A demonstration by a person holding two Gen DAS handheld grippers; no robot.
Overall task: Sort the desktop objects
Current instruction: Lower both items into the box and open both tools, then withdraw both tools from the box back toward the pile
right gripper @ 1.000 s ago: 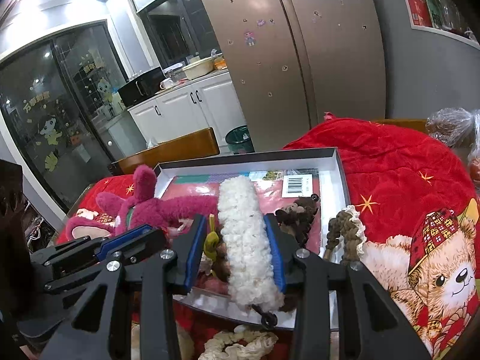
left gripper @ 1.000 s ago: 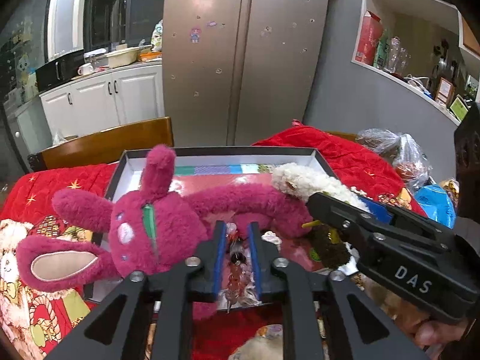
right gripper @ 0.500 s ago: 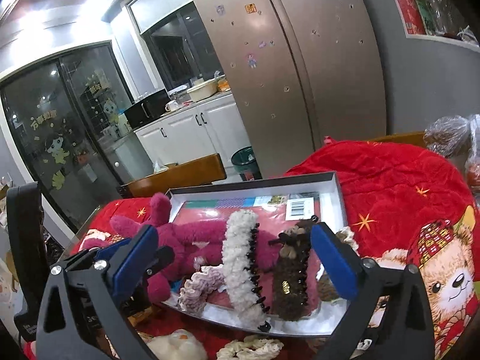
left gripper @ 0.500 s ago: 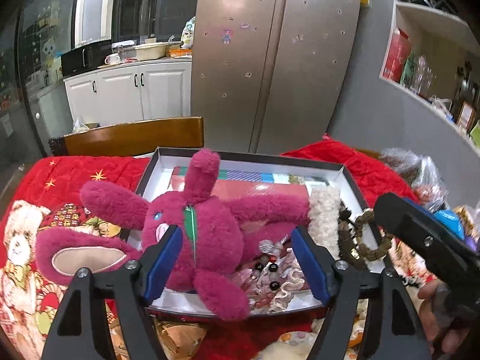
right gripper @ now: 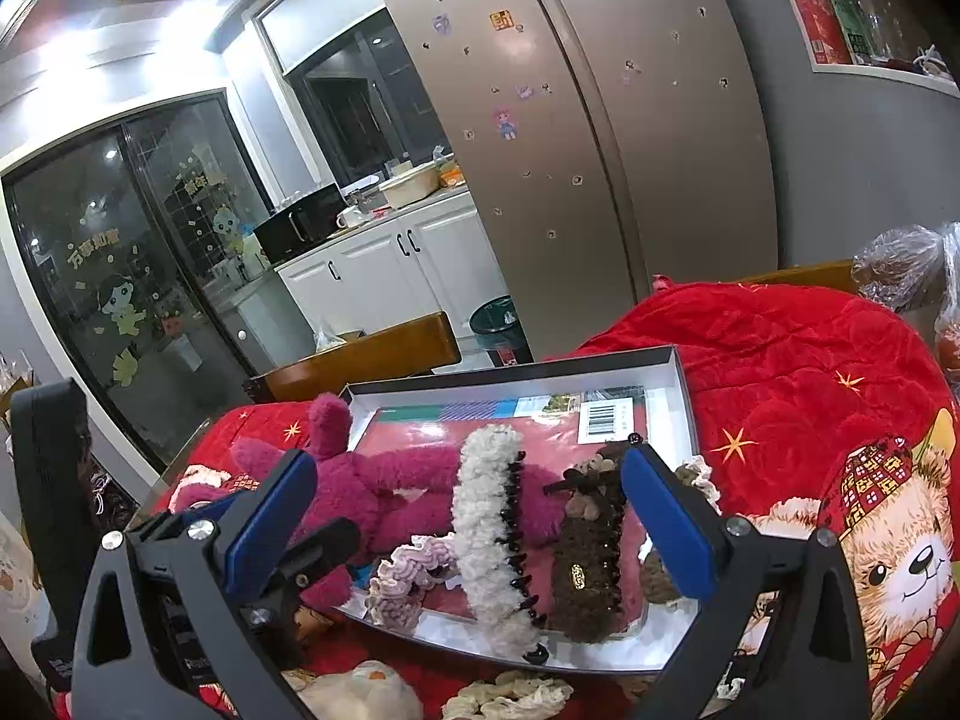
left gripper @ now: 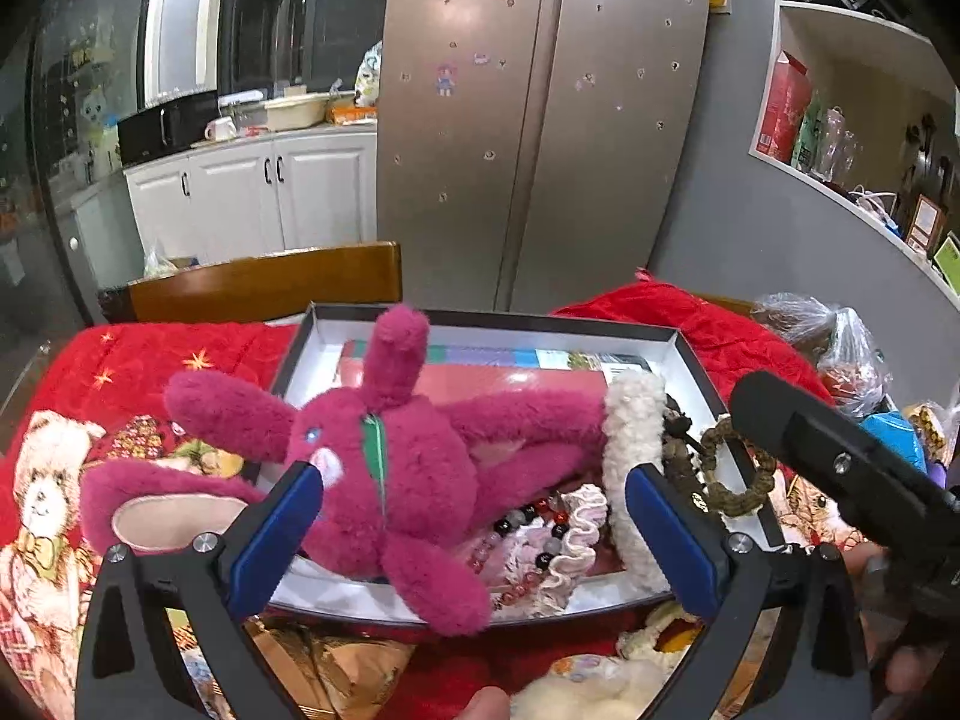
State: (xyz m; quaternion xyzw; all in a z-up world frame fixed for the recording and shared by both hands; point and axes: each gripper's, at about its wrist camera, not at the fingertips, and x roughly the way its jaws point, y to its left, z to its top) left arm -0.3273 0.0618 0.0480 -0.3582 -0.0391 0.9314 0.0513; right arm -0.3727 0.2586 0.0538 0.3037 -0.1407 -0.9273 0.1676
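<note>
A shallow white box [left gripper: 690, 360] [right gripper: 681, 396] sits on the red quilt. In it lie a magenta plush rabbit [left gripper: 408, 468] [right gripper: 384, 492], a white fluffy hair claw [left gripper: 630, 450] [right gripper: 489, 516], a brown hair claw [right gripper: 588, 558], a bead bracelet [left gripper: 528, 522], a pink scrunchie [right gripper: 408, 570] and a brown braided ring [left gripper: 735, 474]. My left gripper [left gripper: 474, 540] is open and empty, just in front of the box. My right gripper [right gripper: 468, 528] is open and empty, above the box's near edge.
A red quilt with teddy-bear print [right gripper: 810, 420] covers the table. Cream scrunchies [right gripper: 510, 693] and plush items [left gripper: 594, 684] lie in front of the box. A wooden chair back [left gripper: 264, 282] stands behind. Plastic bags [left gripper: 840, 348] sit at the right.
Both grippers opened wide and pulled back. The left let go of the bead bracelet and the right let go of the white fluffy hair claw; both now lie in the box.
</note>
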